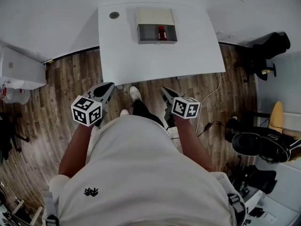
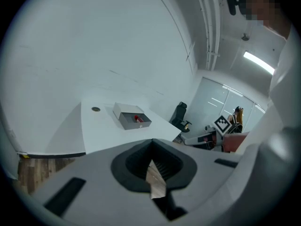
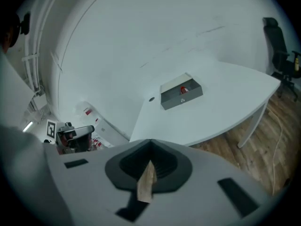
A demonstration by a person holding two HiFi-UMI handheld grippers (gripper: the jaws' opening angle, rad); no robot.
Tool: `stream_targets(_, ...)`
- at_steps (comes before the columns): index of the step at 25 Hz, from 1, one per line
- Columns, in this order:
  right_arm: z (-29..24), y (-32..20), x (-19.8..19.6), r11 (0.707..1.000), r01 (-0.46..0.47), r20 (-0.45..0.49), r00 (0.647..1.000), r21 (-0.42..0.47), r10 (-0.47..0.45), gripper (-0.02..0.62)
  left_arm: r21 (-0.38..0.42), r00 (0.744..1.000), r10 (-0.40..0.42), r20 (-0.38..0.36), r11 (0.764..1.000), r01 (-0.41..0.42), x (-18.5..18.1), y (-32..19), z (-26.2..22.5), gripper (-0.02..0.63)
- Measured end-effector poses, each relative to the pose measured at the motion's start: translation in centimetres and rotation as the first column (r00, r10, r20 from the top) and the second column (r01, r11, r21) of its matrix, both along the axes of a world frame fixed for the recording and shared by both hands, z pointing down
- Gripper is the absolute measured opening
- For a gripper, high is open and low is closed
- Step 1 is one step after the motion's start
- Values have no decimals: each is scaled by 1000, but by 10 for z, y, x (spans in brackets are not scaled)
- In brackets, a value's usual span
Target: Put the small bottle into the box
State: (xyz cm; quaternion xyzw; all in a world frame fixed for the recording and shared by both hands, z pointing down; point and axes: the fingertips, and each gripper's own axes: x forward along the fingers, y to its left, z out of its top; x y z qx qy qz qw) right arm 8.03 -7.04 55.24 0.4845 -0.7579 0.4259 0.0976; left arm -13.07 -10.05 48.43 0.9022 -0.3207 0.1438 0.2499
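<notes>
A small red bottle (image 1: 162, 32) stands inside the grey open box (image 1: 156, 36) at the far middle of the white table (image 1: 141, 55). The left gripper view shows the box (image 2: 126, 121) with the bottle (image 2: 138, 118) far ahead. So does the right gripper view, with box (image 3: 181, 99) and bottle (image 3: 184, 90). My left gripper (image 1: 108, 87) and right gripper (image 1: 164, 90) hang over the wooden floor, short of the table's near edge, close to my body. Both are shut and hold nothing; each one's jaws meet in its own view, left (image 2: 152, 142) and right (image 3: 150, 142).
A round grommet (image 1: 114, 15) sits at the table's far left. A black office chair (image 1: 270, 51) stands to the right, with a cable (image 1: 211, 93) trailing on the floor. A white cabinet (image 1: 19, 69) stands at the left. My feet (image 1: 135, 94) are at the table's edge.
</notes>
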Motion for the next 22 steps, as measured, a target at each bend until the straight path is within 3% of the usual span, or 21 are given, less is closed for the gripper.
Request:
stream_targets(7, -14, 29, -14, 995, 78, -61, 995, 59, -74, 6, 16, 998, 54, 25, 998, -54, 10, 8, 5, 6)
stream_targets(14, -19, 39, -9, 993, 79, -89, 993, 87, -71, 5, 32, 994, 102, 36, 994, -103, 28, 12, 4, 6)
stream_targets(22, -24, 35, -29, 981, 153, -106, 984, 121, -141, 5, 3, 996, 66, 53, 998, -66, 8, 21, 15, 6)
